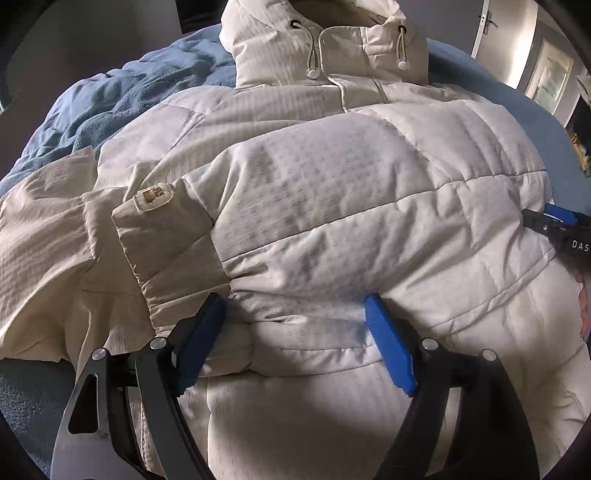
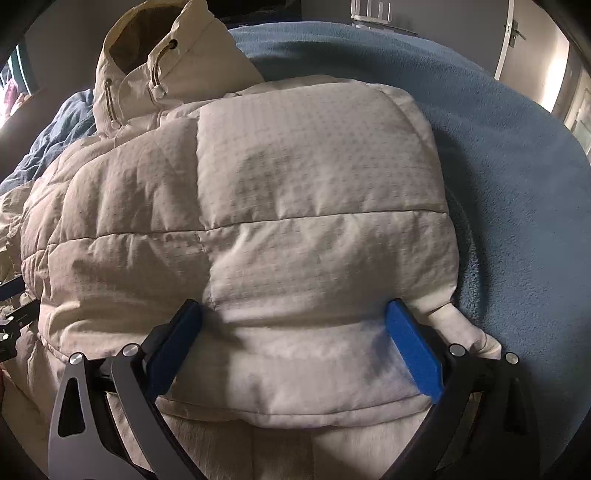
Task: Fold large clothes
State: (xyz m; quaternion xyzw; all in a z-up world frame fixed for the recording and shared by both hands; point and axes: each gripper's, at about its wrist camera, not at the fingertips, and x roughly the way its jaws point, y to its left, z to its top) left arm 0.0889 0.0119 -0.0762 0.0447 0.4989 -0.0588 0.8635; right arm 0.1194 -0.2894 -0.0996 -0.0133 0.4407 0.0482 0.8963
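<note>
A cream quilted puffer jacket [image 1: 332, 192] with a hood [image 1: 317, 40] lies on a blue blanket, its lower part folded up over the body. It fills the right wrist view too [image 2: 280, 206]. My left gripper [image 1: 295, 314] is open, its blue fingers pressed against the folded edge, with padded fabric bulging between them. My right gripper [image 2: 295, 317] is also open, its fingers either side of the folded hem near the jacket's right edge. The right gripper's tip shows in the left wrist view [image 1: 561, 225]. A sleeve with a clear patch [image 1: 155, 195] lies across the left.
The blue fleece blanket [image 2: 517, 177] covers the bed, flat on the right and rumpled [image 1: 122, 96] at the left. A door with a handle [image 2: 513, 33] stands beyond the bed at the far right. Dark floor [image 1: 33, 398] lies at the bed's near left edge.
</note>
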